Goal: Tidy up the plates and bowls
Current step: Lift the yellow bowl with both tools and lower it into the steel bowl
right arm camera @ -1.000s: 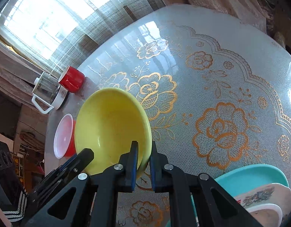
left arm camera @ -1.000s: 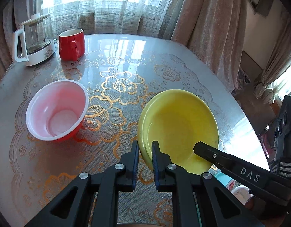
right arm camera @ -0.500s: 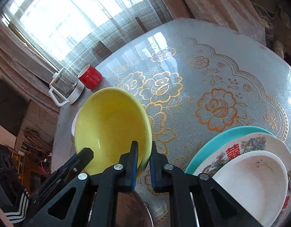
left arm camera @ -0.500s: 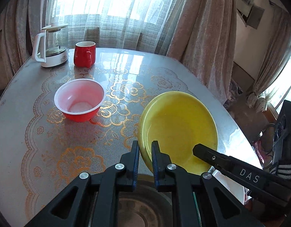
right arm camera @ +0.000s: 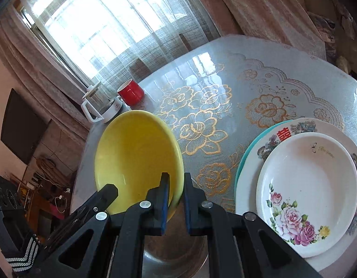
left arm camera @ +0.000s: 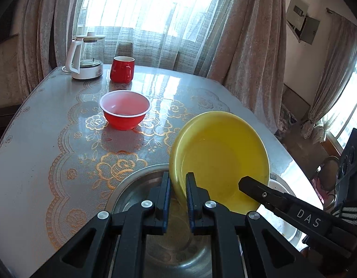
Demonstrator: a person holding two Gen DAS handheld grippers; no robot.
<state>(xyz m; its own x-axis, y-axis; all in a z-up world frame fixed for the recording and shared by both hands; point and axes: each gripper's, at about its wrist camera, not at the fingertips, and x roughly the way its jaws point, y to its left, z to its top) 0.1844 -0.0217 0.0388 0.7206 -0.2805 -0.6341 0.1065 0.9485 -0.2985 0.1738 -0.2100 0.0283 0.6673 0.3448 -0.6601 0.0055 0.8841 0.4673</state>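
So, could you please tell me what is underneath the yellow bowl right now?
A metal basin lies below the yellow bowl; its far side and the table beneath are hidden by the bowl and both grippers.

L tongs (left arm camera: pixel 178 185) + R tongs (right arm camera: pixel 175 185) clamped, angled down

Yellow bowl (left arm camera: pixel 221 155) tilted, off table; red bowl (left arm camera: pixel 125 110) upright; three plates (right arm camera: pixel 308 185) stacked.
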